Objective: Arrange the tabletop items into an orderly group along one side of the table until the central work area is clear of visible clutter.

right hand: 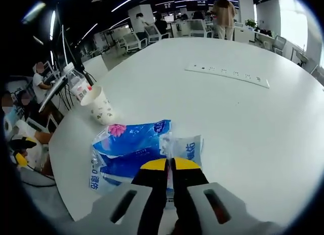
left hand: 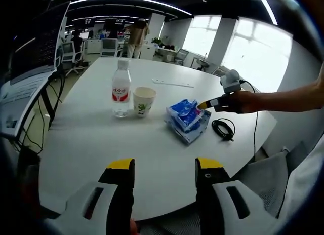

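**Left jaws wide over bare table, right jaws pinched on the tissue packs**

Jaws of the left gripper [left hand: 165,166] stand wide apart at the near edge of the white table [left hand: 91,144], holding nothing. Going left to right in the left gripper view, a water bottle [left hand: 121,89] with a red label stands upright, a paper cup [left hand: 144,101] stands just beside it, then the blue tissue packs [left hand: 188,118] lie in a loose pile, and a coiled black cable [left hand: 223,128] lies near the right edge. The right gripper [left hand: 202,105], held in a hand [left hand: 242,101], reaches in from the right to the packs. In the right gripper view, the right gripper [right hand: 169,165] has its jaws nearly closed on the near edge of the tissue packs [right hand: 132,149]. The paper cup [right hand: 99,106] and the water bottle [right hand: 77,85] stand to the far left, and a white power strip [right hand: 227,75] lies far on the table
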The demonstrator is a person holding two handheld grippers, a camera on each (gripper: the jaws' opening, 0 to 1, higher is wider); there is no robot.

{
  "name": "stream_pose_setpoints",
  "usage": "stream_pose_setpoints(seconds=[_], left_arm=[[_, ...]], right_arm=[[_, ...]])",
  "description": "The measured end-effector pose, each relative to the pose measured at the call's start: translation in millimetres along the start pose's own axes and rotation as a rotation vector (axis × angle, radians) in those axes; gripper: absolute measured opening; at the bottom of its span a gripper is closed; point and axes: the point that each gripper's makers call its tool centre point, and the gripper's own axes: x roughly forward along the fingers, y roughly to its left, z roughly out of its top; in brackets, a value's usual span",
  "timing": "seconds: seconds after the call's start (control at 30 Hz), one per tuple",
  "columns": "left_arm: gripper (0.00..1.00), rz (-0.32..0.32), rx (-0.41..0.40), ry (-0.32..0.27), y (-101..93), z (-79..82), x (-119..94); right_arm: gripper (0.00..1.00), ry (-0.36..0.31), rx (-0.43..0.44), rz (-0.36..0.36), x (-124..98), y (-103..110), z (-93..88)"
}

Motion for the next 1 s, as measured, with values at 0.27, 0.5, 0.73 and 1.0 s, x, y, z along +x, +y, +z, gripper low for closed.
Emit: stream_pose_setpoints(seconds=[0.27,0.5,0.73,1.0], left_arm=[[0.48,-0.016,0.017,0.003,-3.4,2.7,3],[0.47,-0.031,0.032,0.003,-7.2,6.7,6],[0.47,-0.055,0.051,0.007,-17.0,9.4,12],[0.47,-0.079,0.070,0.009,-28.4,14.9,20]], right_arm=[[0.00,-0.028,0.012,-0.016,-8,-17,7.3],[0.00,-0.049,0.027,-0.042,-32,-22,10.2],[0.00,-0.080,0.047,-0.075,-55,-38,16.9],[0.00,-0.102,0.069,-0.109,-76,-58,16.1]])
